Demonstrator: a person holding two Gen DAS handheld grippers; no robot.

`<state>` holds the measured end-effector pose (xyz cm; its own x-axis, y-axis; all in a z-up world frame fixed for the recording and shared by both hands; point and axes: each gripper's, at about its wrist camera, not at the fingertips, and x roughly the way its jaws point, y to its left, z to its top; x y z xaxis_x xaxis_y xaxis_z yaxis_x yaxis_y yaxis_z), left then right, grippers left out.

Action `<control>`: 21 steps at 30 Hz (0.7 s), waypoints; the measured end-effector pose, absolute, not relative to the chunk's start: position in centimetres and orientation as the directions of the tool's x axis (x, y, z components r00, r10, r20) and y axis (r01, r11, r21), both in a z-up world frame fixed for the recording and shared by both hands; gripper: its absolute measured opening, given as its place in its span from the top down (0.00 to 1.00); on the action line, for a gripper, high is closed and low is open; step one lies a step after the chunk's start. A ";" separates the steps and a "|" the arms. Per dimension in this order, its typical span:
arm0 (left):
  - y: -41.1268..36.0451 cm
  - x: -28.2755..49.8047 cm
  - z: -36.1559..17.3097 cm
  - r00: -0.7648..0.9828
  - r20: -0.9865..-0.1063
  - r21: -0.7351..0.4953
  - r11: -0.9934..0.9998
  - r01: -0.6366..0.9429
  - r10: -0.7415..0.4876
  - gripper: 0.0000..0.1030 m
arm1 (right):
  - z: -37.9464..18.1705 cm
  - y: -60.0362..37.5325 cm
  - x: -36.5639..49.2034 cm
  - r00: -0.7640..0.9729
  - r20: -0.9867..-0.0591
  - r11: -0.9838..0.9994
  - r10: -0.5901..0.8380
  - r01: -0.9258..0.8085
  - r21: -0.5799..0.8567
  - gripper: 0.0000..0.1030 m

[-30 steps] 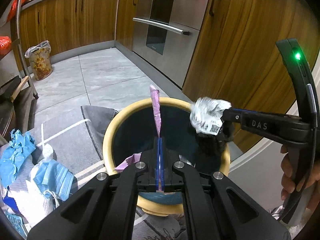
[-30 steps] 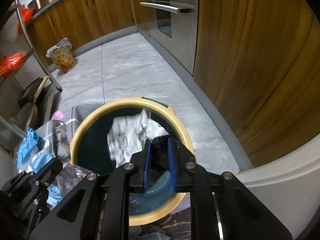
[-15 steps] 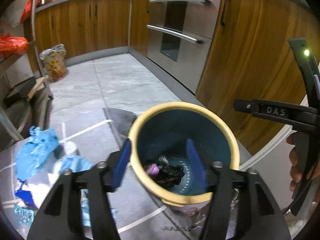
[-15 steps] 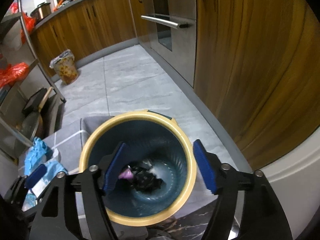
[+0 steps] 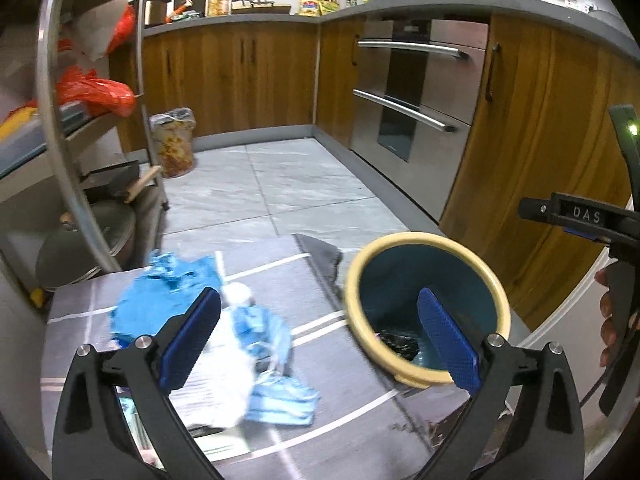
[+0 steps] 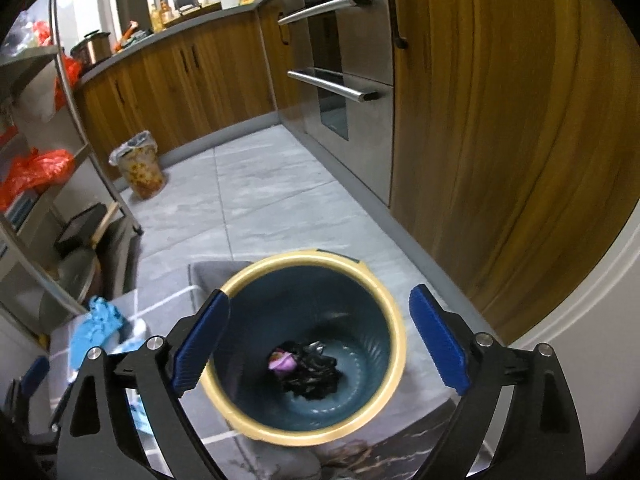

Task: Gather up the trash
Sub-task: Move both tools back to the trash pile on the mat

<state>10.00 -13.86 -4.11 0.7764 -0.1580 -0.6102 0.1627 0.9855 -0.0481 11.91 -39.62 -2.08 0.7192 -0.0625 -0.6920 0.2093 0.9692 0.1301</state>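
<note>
Hidden: heap of blue and white trash point(image 5: 224, 340) was blurred, partly behind the left gripper point(image 5: 316, 336).
Bin point(image 6: 394, 320): yellow-rimmed, right of heap, holding dark scraps point(image 6: 316, 372).
Left gripper: opening wide, empty.
Right gripper point(image 6: 320, 340): opening, empty, above bin.

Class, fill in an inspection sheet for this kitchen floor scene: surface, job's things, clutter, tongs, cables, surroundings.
Surface: grey rug with white lines on a grey tiled floor.
Job's things: yellow-rimmed blue bin holds a pink scrap and black trash; blue gloves, face masks and white paper lie on the rug.
Clutter: lined bin by the cabinets; orange bags on a metal rack.
Tongs: left tongs and right tongs are opening, nothing between them.
Cables: nothing seen.
Surroundings: wooden cabinets, steel oven.
</note>
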 end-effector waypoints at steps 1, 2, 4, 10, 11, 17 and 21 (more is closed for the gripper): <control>-13.2 9.5 -4.0 0.778 -0.609 -0.042 0.987 0.158 -0.151 0.06 | -2.0 -39.3 11.9 0.719 -0.693 0.969 -0.063 0.210 0.129 0.11; -12.7 9.3 -3.8 0.780 -0.609 -0.037 0.987 0.154 -0.144 0.06 | -1.9 -38.9 11.9 0.716 -0.695 0.969 -0.066 0.211 0.126 0.10; -11.2 8.5 -3.5 0.786 -0.606 -0.018 0.990 0.139 -0.122 0.06 | -1.9 -38.2 12.0 0.711 -0.700 0.971 -0.069 0.209 0.118 0.10; -5.2 6.4 -2.8 0.800 -0.598 -0.014 0.998 0.059 -0.055 0.06 | -2.0 -35.3 12.0 0.703 -0.711 0.972 -0.009 0.173 0.159 0.10; -4.1 6.0 -2.8 0.799 -0.599 -0.015 0.999 0.038 -0.039 0.06 | -2.0 -34.6 12.1 0.701 -0.713 0.973 0.005 0.161 0.166 0.10; 2.4 4.3 -3.4 0.780 -0.623 -0.018 0.995 -0.095 0.064 0.06 | -1.9 -29.6 12.4 0.692 -0.719 0.981 0.069 0.083 0.174 0.09; 5.8 3.4 -3.8 0.766 -0.634 -0.034 0.985 -0.170 0.110 0.06 | -2.0 -26.2 12.5 0.682 -0.723 0.984 0.107 0.033 0.177 0.09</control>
